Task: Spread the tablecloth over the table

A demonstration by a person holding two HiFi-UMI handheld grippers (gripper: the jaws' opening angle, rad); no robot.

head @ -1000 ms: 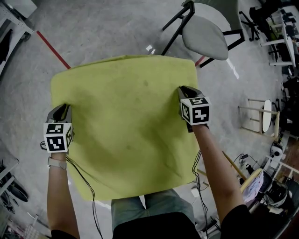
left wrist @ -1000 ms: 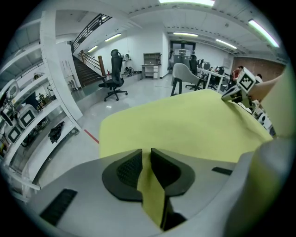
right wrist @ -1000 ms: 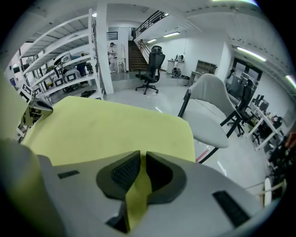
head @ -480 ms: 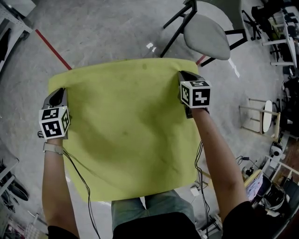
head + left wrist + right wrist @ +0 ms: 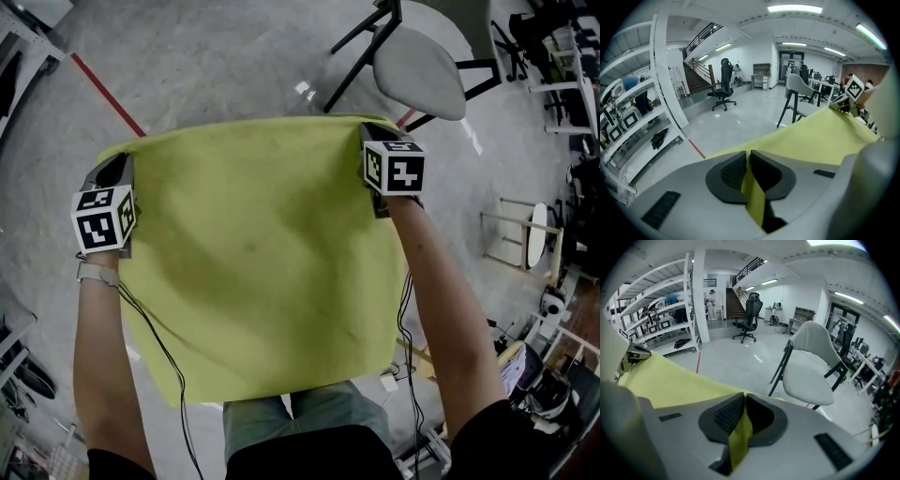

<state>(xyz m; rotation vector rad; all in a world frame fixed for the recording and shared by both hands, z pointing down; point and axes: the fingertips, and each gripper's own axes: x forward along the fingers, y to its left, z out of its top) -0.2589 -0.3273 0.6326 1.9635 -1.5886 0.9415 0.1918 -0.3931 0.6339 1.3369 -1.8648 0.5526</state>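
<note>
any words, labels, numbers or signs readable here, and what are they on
No readable words, numbers or brands.
Cube on the left gripper: black-and-white square markers, a pattern, no letters.
Cube on the right gripper: the same kind of markers.
Tablecloth: plain yellow-green, no print.
Shelves: anything on the items there is too small to read.
</note>
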